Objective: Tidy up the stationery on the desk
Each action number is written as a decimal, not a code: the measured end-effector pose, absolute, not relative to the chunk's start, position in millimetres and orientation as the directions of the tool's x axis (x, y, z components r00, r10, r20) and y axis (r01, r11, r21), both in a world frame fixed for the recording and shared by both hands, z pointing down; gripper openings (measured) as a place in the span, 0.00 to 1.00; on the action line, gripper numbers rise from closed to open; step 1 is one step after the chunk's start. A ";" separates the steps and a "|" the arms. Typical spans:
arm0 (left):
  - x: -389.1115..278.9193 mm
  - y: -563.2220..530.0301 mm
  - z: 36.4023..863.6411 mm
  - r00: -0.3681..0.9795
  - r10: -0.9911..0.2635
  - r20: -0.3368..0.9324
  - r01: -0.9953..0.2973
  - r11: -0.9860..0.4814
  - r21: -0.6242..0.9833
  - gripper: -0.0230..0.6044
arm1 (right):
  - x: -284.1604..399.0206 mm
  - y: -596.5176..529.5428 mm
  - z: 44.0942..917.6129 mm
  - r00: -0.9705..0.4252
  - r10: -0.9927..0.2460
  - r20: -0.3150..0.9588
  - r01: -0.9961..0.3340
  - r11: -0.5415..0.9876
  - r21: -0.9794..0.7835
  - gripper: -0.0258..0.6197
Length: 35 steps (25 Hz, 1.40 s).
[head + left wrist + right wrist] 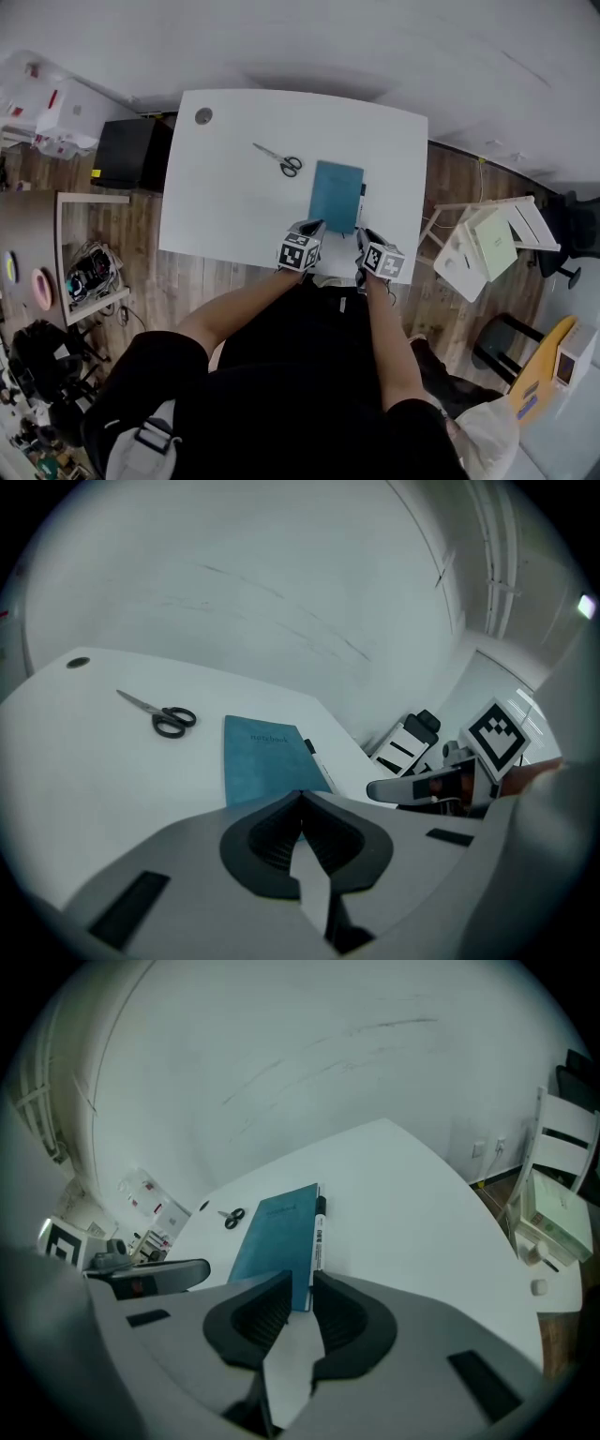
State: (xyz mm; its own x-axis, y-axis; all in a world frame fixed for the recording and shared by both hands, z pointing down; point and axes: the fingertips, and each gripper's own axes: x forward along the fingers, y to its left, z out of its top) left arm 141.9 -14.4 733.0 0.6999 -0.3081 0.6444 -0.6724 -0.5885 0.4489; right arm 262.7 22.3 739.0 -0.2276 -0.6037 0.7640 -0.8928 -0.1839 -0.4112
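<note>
White desk [225, 206] seen from the near side, with three stationery items and two hand-held grippers. One teal notebook [337, 194] lies right of centre. One black-capped marker [361, 202] lies flush along its right edge and parallel to it, which suggests the pair has been squared up as a set. One pair of scissors [279, 160] rests apart on the far left of the notebook with its blades pointing left, apparently not yet gathered in. The left gripper [300, 794] hovers at the notebook's near edge with its jaws pressed together and nothing between them. The right gripper [298, 1283] sits just beside it on the right, jaws parted by a narrow gap. Its pads grip nothing, and the notebook's near corner and the marker's end show just beyond the gap. Both tools point down and away toward the notebook, a stance that suits either adjusting the pair or leaving it. One round cable hole [203, 116] marks the desk's far left corner.
</note>
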 end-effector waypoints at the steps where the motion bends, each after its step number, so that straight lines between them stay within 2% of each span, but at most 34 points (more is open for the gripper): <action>1: 138.7 -9.6 730.4 0.696 -0.317 0.644 -0.678 -0.587 0.443 0.06 | 258.1 29.8 735.1 -0.233 -0.607 0.760 -0.897 -0.167 -0.409 0.17; 10: 106.4 68.3 715.7 0.648 -0.381 0.660 -0.734 -0.544 0.407 0.06 | 216.5 108.7 725.2 -0.304 -0.624 0.720 -0.897 -0.068 -0.437 0.17; 18: 59.0 123.9 714.7 0.595 -0.388 0.704 -0.770 -0.526 0.361 0.06 | 174.5 158.0 729.9 -0.357 -0.626 0.694 -0.878 -0.029 -0.478 0.17; 25: 44.0 98.8 701.2 0.620 -0.438 0.651 -0.767 -0.512 0.387 0.06 | 140.6 142.4 724.8 -0.383 -0.607 0.696 -0.891 0.045 -0.451 0.17; 35: -15.3 12.7 703.0 0.623 -0.463 0.631 -0.777 -0.465 0.425 0.06 | 78.8 40.4 717.2 -0.365 -0.564 0.741 -0.925 0.129 -0.357 0.17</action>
State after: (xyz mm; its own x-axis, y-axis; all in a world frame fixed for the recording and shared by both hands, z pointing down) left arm -15.3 12.7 703.0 0.6226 -0.4631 0.6307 -0.7765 -0.4652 0.4250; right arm 78.8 40.4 717.2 -0.3649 -0.5637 0.7410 -0.9250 0.1293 -0.3572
